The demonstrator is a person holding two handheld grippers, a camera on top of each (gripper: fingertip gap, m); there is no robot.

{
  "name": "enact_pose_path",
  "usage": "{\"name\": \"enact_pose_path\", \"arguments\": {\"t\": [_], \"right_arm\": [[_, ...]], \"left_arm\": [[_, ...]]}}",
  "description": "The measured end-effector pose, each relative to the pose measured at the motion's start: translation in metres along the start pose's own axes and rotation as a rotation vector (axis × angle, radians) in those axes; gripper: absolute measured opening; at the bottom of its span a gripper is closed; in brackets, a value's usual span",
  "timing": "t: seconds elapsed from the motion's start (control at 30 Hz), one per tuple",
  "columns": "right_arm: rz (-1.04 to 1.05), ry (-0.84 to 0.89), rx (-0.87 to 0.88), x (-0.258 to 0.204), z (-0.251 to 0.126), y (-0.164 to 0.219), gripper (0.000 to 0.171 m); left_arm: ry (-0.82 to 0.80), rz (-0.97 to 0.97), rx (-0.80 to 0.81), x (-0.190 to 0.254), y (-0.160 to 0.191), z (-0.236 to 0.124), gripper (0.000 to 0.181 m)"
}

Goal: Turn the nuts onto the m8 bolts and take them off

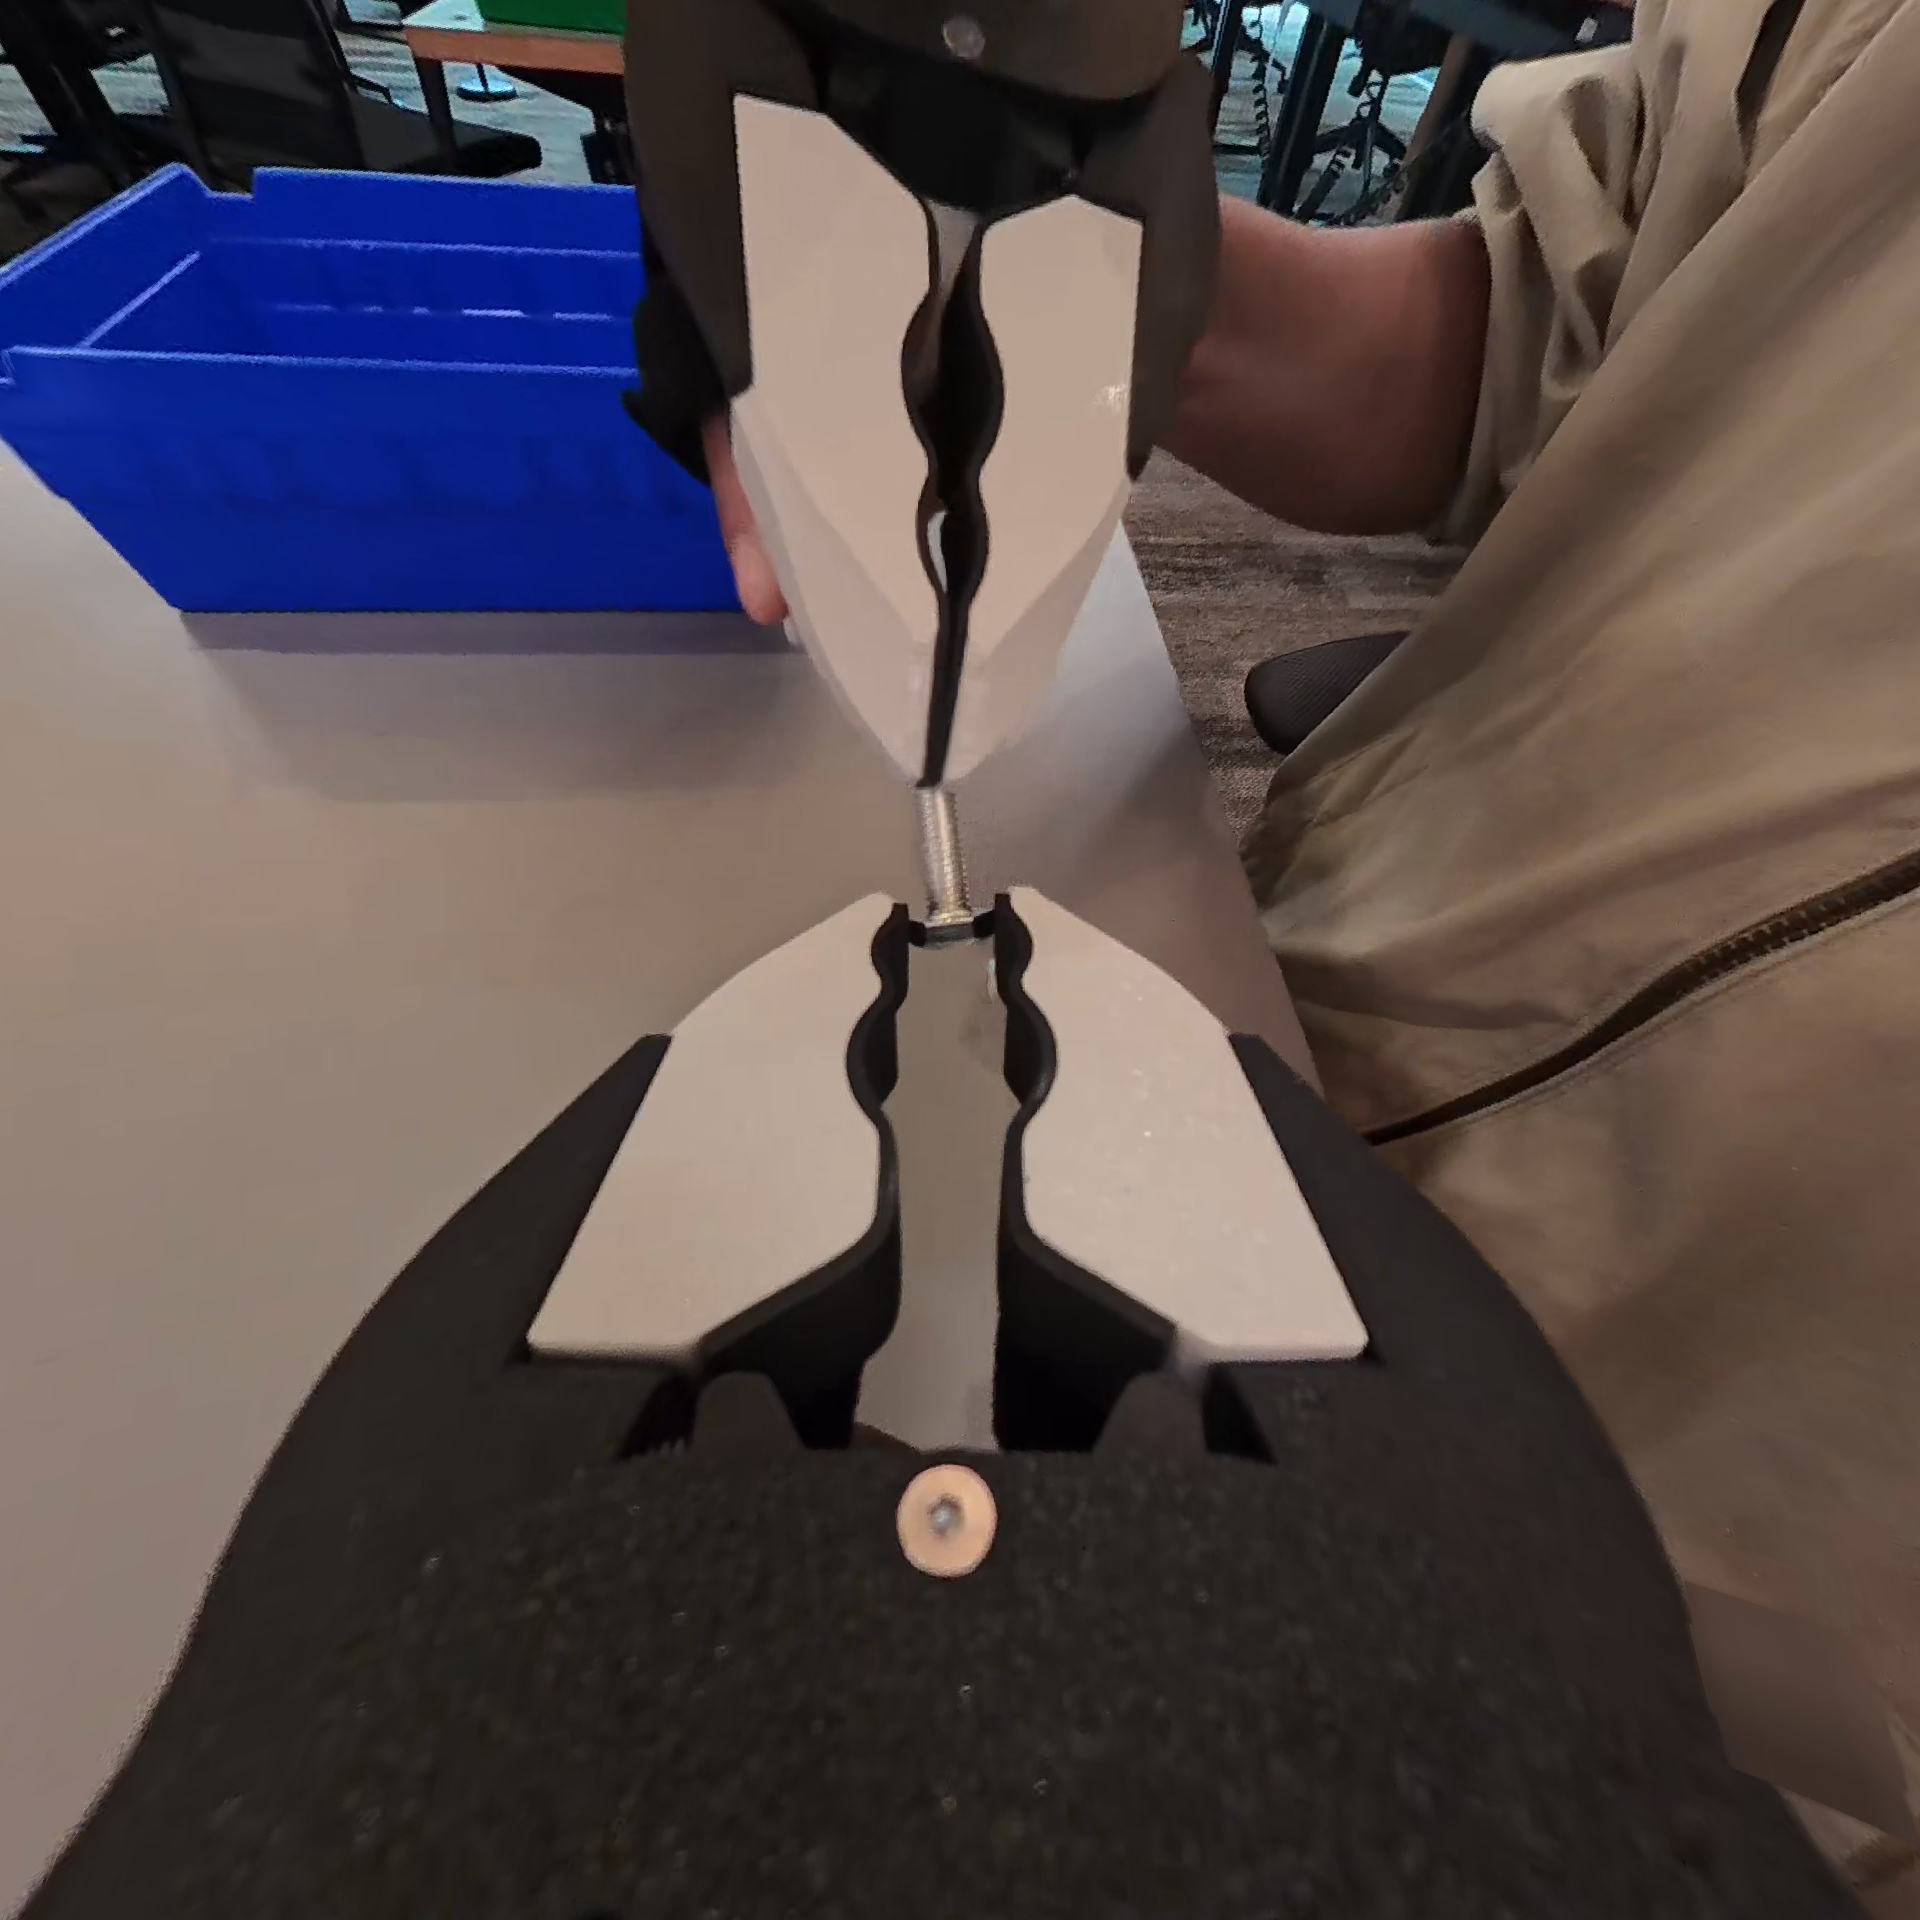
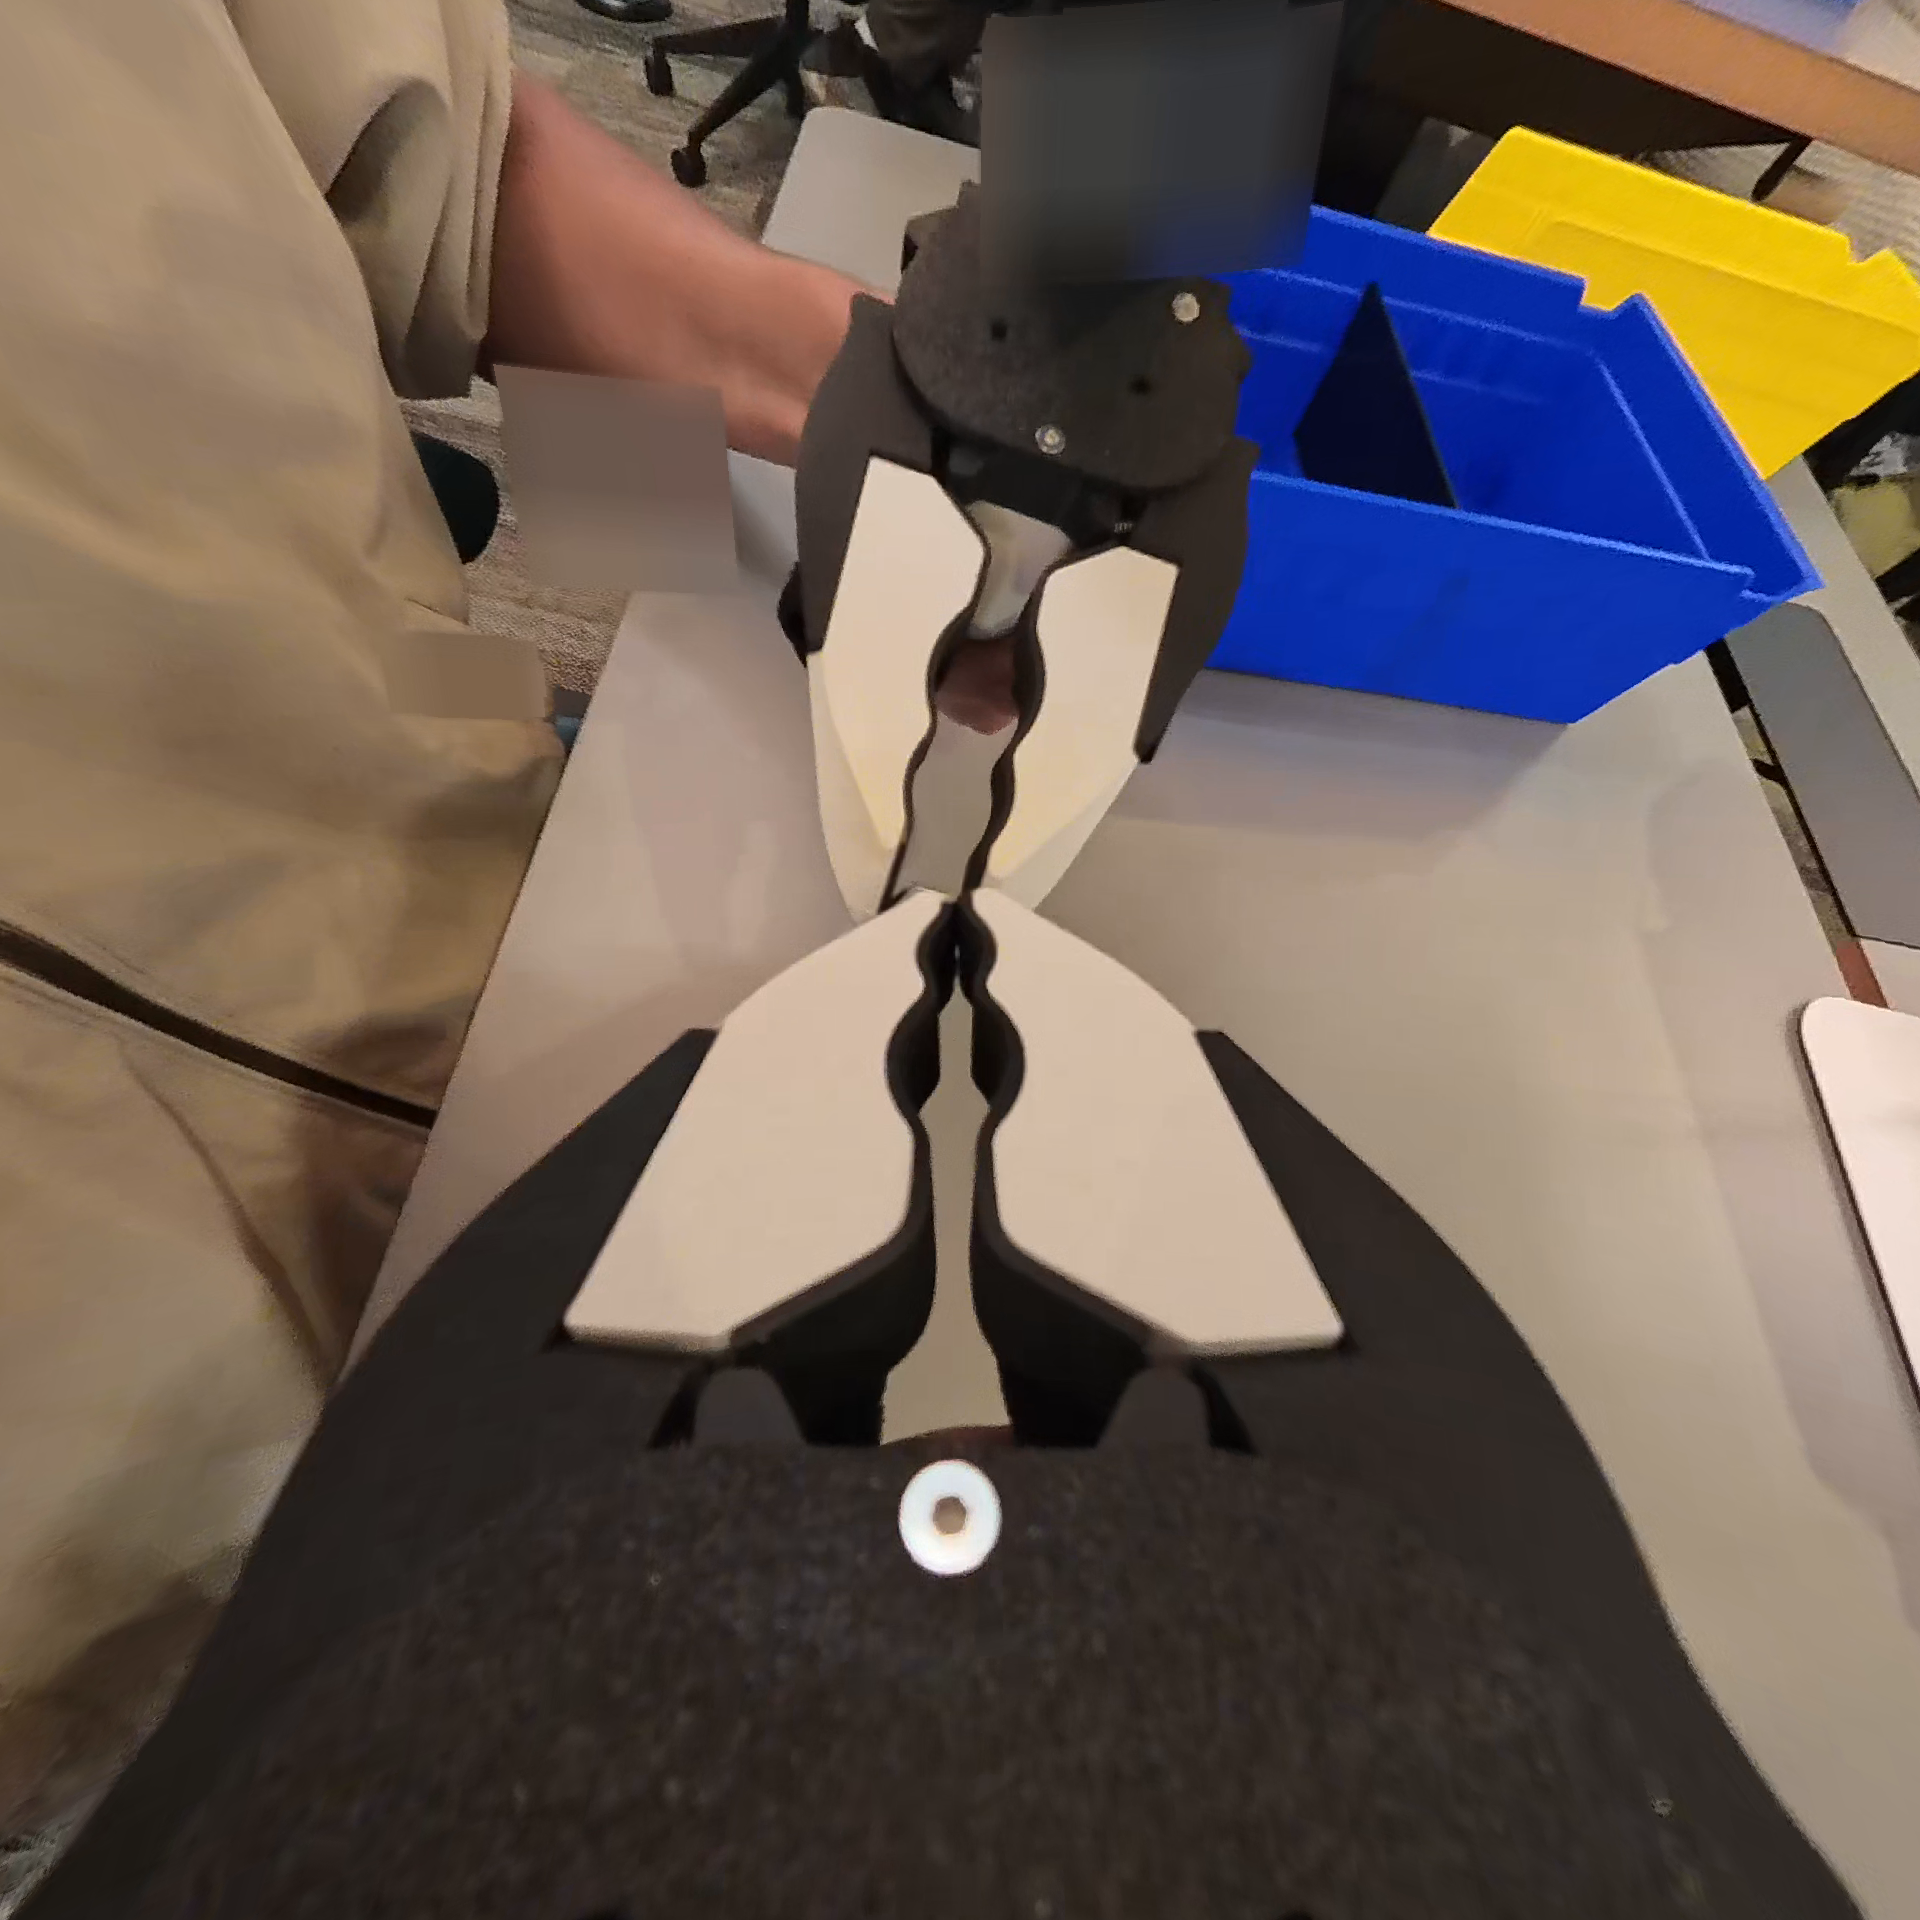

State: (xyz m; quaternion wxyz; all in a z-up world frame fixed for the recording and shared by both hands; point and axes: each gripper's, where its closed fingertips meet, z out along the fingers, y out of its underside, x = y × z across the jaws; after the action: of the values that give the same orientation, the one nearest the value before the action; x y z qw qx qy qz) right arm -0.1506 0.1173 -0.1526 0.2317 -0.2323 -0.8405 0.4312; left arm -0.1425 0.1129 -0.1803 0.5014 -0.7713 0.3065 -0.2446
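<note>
My left gripper (image 1: pixel 948 923) is shut on the head of a silver bolt (image 1: pixel 940 847) and holds it above the grey table (image 1: pixel 312 987). The threaded shaft points away from me, towards my right gripper (image 1: pixel 938 777). That gripper's fingertips are closed against each other right at the end of the shaft. In the right wrist view my right gripper (image 2: pixel 954 916) is shut with nothing between its pads. The left gripper (image 2: pixel 932 883) stands just beyond it, tip to tip, and the bolt is hidden there. No nut shows in either view.
A blue bin (image 1: pixel 343 416) stands on the table behind the grippers and also shows in the right wrist view (image 2: pixel 1455 561). A yellow bin (image 2: pixel 1683 301) lies beyond it. A person in a beige jacket (image 1: pixel 1621 883) sits at the table's edge. A white board (image 2: pixel 1870 1164) lies at the right. My two grippers' fingertips are within a few centimetres of each other.
</note>
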Motion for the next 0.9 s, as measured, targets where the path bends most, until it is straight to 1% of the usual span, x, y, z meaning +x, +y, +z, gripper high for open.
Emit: {"name": "enact_pose_path", "arguments": {"t": [0.07, 0.13, 0.17, 0.2, 0.23, 0.27, 0.33, 0.37, 0.43, 0.47, 0.5, 0.53, 0.6, 0.63, 0.67, 0.73, 0.8, 0.9], "right_arm": [[0.040, 0.025, 0.012, 0.010, -0.002, 0.006, 0.000], [0.108, 0.092, 0.005, 0.023, -0.009, 0.017, 0.000], [0.143, 0.159, -0.025, 0.028, -0.016, 0.026, 0.000], [0.177, 0.235, -0.062, 0.028, -0.027, 0.036, 0.004], [0.210, 0.252, -0.090, 0.014, -0.036, 0.043, 0.020], [0.237, 0.249, -0.094, -0.008, -0.042, 0.048, 0.031], [0.249, 0.305, -0.096, -0.046, -0.040, 0.057, 0.040], [0.248, 0.332, -0.134, -0.060, -0.034, 0.066, 0.041], [0.289, 0.388, -0.212, -0.075, -0.020, 0.083, 0.052], [0.319, 0.379, -0.223, -0.083, -0.012, 0.086, 0.061], [0.334, 0.381, -0.221, -0.088, -0.007, 0.088, 0.061], [0.353, 0.386, -0.207, -0.090, -0.005, 0.090, 0.059], [0.395, 0.363, -0.219, -0.099, 0.002, 0.101, 0.059], [0.381, 0.361, -0.240, -0.103, 0.006, 0.105, 0.062], [0.346, 0.373, -0.271, -0.106, 0.008, 0.111, 0.060], [0.316, 0.396, -0.279, -0.103, 0.012, 0.117, 0.054], [0.332, 0.398, -0.287, -0.097, 0.014, 0.121, 0.054], [0.289, 0.414, -0.285, -0.087, 0.016, 0.117, 0.052]], "left_arm": [[-0.022, -0.015, -0.008, -0.007, 0.006, 0.001, 0.016], [-0.090, -0.043, -0.028, -0.020, 0.018, 0.001, 0.016], [-0.132, -0.059, -0.039, -0.025, 0.025, -0.002, 0.016], [-0.195, -0.079, -0.036, -0.033, 0.031, -0.007, 0.016], [-0.224, -0.105, -0.015, -0.031, 0.035, -0.012, 0.016], [-0.231, -0.125, 0.014, -0.026, 0.037, -0.016, 0.015], [-0.314, -0.151, 0.065, -0.026, 0.042, -0.030, 0.015], [-0.332, -0.163, 0.081, -0.024, 0.044, -0.035, 0.015], [-0.419, -0.179, 0.124, -0.029, 0.045, -0.044, 0.015], [-0.430, -0.189, 0.147, -0.026, 0.043, -0.046, 0.015], [-0.451, -0.180, 0.164, -0.025, 0.041, -0.047, 0.015], [-0.485, -0.163, 0.166, -0.025, 0.041, -0.048, 0.015], [-0.487, -0.154, 0.150, -0.021, 0.045, -0.045, 0.016], [-0.493, -0.155, 0.167, -0.021, 0.044, -0.044, 0.016], [-0.477, -0.168, 0.183, -0.019, 0.043, -0.042, 0.016], [-0.475, -0.187, 0.197, -0.020, 0.042, -0.040, 0.016], [-0.480, -0.175, 0.185, -0.020, 0.041, -0.039, 0.016], [-0.483, -0.159, 0.170, -0.019, 0.040, -0.039, 0.016]]}}
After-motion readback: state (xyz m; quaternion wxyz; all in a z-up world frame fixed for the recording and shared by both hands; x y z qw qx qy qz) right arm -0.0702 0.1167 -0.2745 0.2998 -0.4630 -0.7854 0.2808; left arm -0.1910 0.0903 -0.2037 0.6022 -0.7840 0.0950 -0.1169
